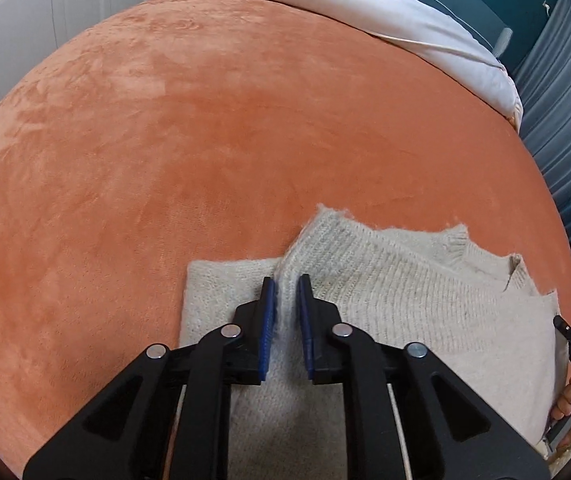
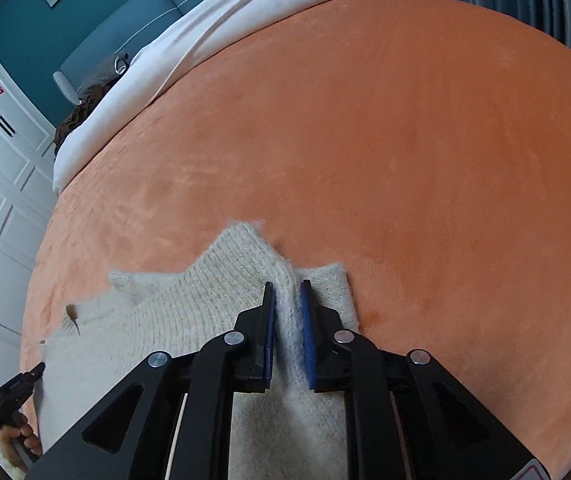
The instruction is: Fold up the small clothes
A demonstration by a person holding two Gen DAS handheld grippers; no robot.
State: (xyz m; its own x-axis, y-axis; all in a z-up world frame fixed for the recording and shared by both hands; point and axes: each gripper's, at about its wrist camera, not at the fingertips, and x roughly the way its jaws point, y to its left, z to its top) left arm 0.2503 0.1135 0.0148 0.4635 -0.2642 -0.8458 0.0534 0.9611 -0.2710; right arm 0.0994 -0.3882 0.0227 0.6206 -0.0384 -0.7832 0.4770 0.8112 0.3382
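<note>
A cream knitted sweater [image 1: 405, 304] is spread on the near part of a bed covered by an orange blanket [image 1: 245, 140], at the edge closest to both cameras. A raised ridge of knit is pinched between the blue pads of the left gripper [image 1: 285, 304] near the sweater's left shoulder. In the right wrist view a like ridge is clamped by the right gripper [image 2: 287, 312] near the opposite shoulder. Both grippers are thus closed on fabric, with only a narrow gap filled by wool between the pads.

The collar [image 1: 455, 246] is directed away from the cameras, toward the middle of the bed, and the hem is hidden beneath the grippers. The long axis is therefore judged to run from the near bed edge toward the collar, while the shoulder line lies crosswise between the two grippers. A sleeve [image 1: 225, 292] appears folded flat beside the left gripper.

Slippage is the main risk: the fluffy, loose knit could be drawn out of the pads if only a thin layer is held. Uneven lifting by the two grippers could skew the fold, and the tucked sleeves could be dragged open. Fibres could also be snagged on the ribbed pads.

At the far end a white duvet [image 1: 425, 24] is seen.
</note>
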